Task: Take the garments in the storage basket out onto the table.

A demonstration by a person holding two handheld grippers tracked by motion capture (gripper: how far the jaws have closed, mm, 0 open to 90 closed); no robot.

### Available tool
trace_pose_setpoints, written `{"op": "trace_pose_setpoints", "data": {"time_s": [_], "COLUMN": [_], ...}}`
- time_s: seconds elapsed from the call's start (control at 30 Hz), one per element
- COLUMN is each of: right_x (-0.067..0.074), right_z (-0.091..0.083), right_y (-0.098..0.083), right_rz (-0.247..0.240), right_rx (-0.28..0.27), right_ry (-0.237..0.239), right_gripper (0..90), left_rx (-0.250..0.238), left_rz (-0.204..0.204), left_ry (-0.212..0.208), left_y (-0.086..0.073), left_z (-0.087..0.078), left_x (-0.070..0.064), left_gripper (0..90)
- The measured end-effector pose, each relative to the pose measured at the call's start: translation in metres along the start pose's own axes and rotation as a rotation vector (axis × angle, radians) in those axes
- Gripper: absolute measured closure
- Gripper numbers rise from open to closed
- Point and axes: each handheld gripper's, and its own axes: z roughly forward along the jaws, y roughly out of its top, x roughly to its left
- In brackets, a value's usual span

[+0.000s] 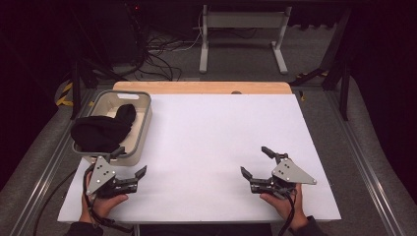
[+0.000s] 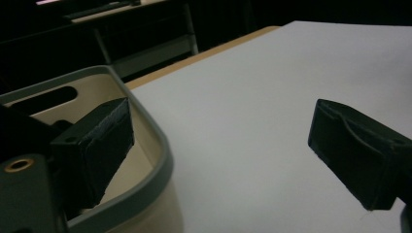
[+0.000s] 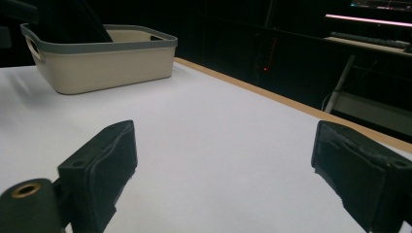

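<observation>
A beige bin with a grey rim (image 1: pixel 140 129) stands at the table's left, with a black cloth (image 1: pixel 101 130) draped over its near edge. My left gripper (image 1: pixel 131 162) rests just in front of the bin, open and empty; in its own view the left gripper (image 2: pixel 221 145) has one jaw over the bin's rim (image 2: pixel 163 160). My right gripper (image 1: pixel 255 161) sits on the white sheet at the front right, open with nothing between its jaws. From the right gripper view the right gripper (image 3: pixel 223 174) faces the bin (image 3: pixel 104 65) across the bare sheet.
A white sheet (image 1: pixel 211 137) covers the wooden table (image 1: pixel 196 87). Behind the table stand a white desk frame (image 1: pixel 243 34) and loose cables (image 1: pixel 157 56) on the floor. Metal rails (image 1: pixel 366 167) run along both sides of the table.
</observation>
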Motion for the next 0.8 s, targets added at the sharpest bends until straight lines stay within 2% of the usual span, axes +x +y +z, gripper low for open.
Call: {"op": "trace_pose_setpoints", "data": {"time_s": [0.13,0.17,0.23,0.27,0.33,0.37,0.4,0.47,0.5,0.53,0.6,0.67,0.73,0.77,0.8], "right_x": [0.003,0.003,0.003,0.003,0.004,0.004,0.004,0.004,0.004,0.004,0.004,0.004,0.005,0.005,0.005], "right_z": [0.002,0.002,0.002,0.002,0.003,0.003,0.003,0.002,0.002,0.002,0.003,0.004,0.005,0.005,0.006], "right_y": [-0.002,-0.002,-0.003,-0.003,-0.004,-0.004,-0.004,-0.005,-0.005,-0.005,-0.006,-0.007,-0.007,-0.007,-0.008], "right_rz": [-0.012,-0.012,0.000,0.000,0.001,0.001,0.002,0.005,0.008,0.008,0.015,0.018,0.019,0.019,0.019], "right_rx": [0.014,0.014,0.018,0.018,0.025,0.025,0.025,0.025,0.026,0.026,0.033,0.037,0.042,0.042,0.050], "right_ry": [0.017,0.017,0.020,0.020,0.024,0.024,0.026,0.027,0.029,0.029,0.033,0.039,0.042,0.042,0.046], "right_gripper": [10.4,10.4,10.4,10.4,10.4,10.4,10.4,10.5,10.4,10.4,10.4,10.5,10.5,10.5,10.5], "left_rx": [-0.004,-0.004,-0.002,-0.002,-0.004,-0.004,-0.005,0.003,0.008,0.008,0.021,0.027,0.054,0.054,0.058], "left_rz": [-0.033,-0.033,-0.050,-0.050,-0.066,-0.066,-0.070,-0.062,-0.064,-0.064,-0.078,-0.088,-0.104,-0.104,-0.126], "left_ry": [0.082,0.082,0.149,0.149,0.204,0.204,0.239,0.272,0.304,0.304,0.340,0.348,0.368,0.368,0.349], "left_y": [0.002,0.002,0.006,0.006,0.010,0.010,0.011,0.012,0.013,0.013,0.013,0.014,0.017,0.017,0.019], "left_z": [-0.009,-0.009,-0.017,-0.017,-0.027,-0.027,-0.032,-0.037,-0.041,-0.041,-0.045,-0.045,-0.041,-0.041,-0.037], "left_x": [0.019,0.019,0.033,0.033,0.048,0.048,0.055,0.062,0.070,0.070,0.084,0.092,0.110,0.110,0.118], "left_gripper": [10.5,10.4,10.3,9.7,9.4,9.2,9.2,8.8,8.6,8.6,8.6,8.0,7.8,7.6,7.6]}}
